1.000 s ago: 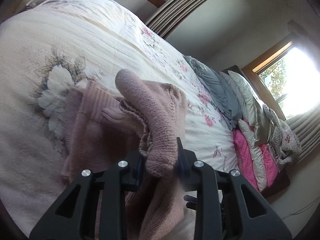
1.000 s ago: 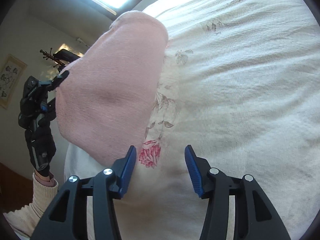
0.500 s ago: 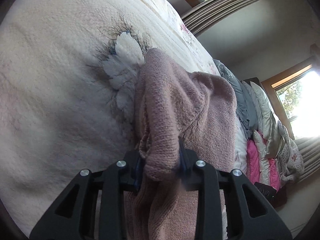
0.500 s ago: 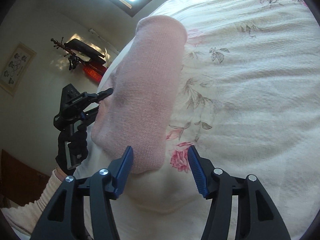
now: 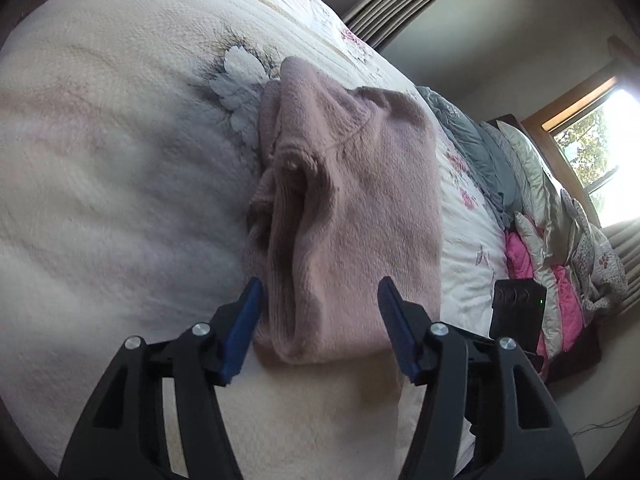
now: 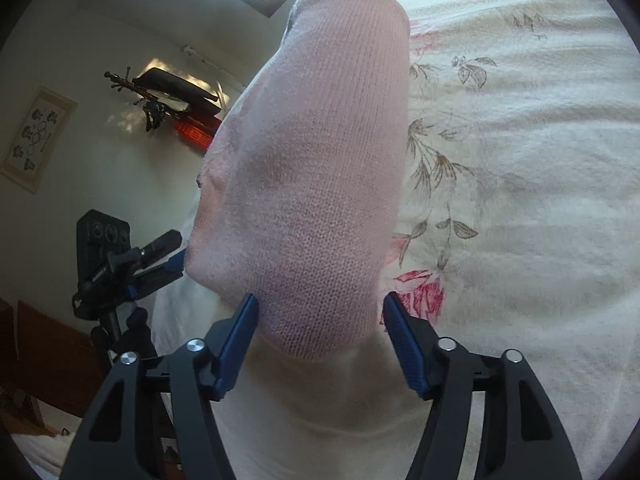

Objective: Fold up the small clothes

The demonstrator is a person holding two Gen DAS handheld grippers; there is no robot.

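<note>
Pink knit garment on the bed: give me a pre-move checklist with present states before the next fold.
1. Left gripper open, off the pink knit garment: ok.
2. Right gripper open: ok.
3. Garment resting on the bedspread: ok.
4. Fold flat and even: not ok; a ridged pocket gapes along its left side.
5. Far edge aligned: cannot tell.
6. Pile of clothes apart from the garment: ok.

1 pink knit (image 5: 360, 208), 2 grippers (image 5: 320, 320), 1 bedspread (image 5: 100, 160)
</note>
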